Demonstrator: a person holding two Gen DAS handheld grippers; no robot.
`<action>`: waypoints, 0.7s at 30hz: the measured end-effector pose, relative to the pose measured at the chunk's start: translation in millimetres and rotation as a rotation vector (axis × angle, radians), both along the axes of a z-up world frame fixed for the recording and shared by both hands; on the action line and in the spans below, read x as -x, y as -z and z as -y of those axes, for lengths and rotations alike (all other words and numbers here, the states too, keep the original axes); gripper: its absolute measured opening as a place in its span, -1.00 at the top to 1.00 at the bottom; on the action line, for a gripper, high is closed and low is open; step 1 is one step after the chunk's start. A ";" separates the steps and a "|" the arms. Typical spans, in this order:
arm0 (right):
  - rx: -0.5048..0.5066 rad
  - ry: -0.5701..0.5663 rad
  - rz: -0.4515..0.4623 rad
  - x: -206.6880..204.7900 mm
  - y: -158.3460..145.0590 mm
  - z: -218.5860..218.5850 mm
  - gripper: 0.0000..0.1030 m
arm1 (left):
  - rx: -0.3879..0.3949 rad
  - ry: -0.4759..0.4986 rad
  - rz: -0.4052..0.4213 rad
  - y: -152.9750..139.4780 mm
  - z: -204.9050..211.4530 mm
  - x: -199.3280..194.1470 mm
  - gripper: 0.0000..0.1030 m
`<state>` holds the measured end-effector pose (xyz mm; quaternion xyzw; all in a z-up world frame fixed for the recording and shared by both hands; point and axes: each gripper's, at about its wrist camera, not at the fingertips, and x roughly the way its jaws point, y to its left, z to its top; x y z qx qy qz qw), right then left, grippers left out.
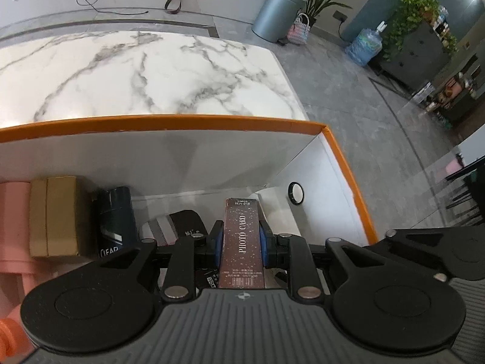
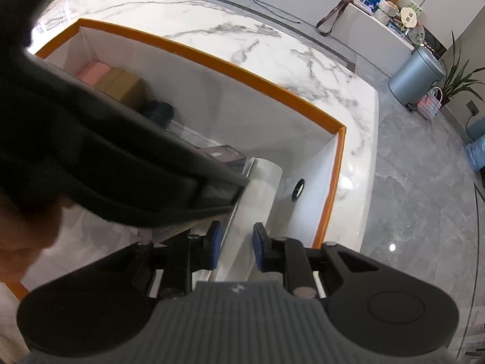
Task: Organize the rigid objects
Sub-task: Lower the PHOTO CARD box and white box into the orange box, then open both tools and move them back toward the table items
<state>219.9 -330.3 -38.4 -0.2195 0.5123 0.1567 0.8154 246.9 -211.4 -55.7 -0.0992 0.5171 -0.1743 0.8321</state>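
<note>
Brown photo-card box (image 1: 241,239) pinched by left hand-held gripper (image 1: 241,244); right hand-held gripper (image 2: 234,247) spread inside orange-rimmed box (image 1: 169,119).

The brown box (image 1: 241,242) reads "PHOTO CARD"; the dark can (image 1: 116,221) shows "OFAR".

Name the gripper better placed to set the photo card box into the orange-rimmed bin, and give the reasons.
Left. The left gripper is already shut on the photo card box, holding it over the bin's interior beside the dark can. The right gripper is open and holds nothing, near the bin's right end.
</note>
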 end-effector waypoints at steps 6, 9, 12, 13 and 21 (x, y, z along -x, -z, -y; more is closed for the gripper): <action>-0.023 0.005 0.007 2.8 -1.8 4.6 0.61 | 0.028 0.025 -0.076 8.8 5.1 -1.2 0.51; -0.030 0.006 0.012 6.3 -2.9 6.0 0.54 | 0.039 0.041 -0.092 5.7 5.0 0.2 0.48; -0.024 0.015 0.021 7.4 -5.1 7.3 0.46 | 0.042 0.064 -0.081 -3.2 5.2 3.5 0.46; -0.031 0.019 0.019 7.1 -6.4 7.5 0.43 | 0.039 0.070 -0.076 -5.8 6.0 4.6 0.46; -0.053 0.025 0.058 19.0 -25.3 -1.4 0.27 | -0.021 0.140 0.018 -40.3 -0.5 26.2 0.46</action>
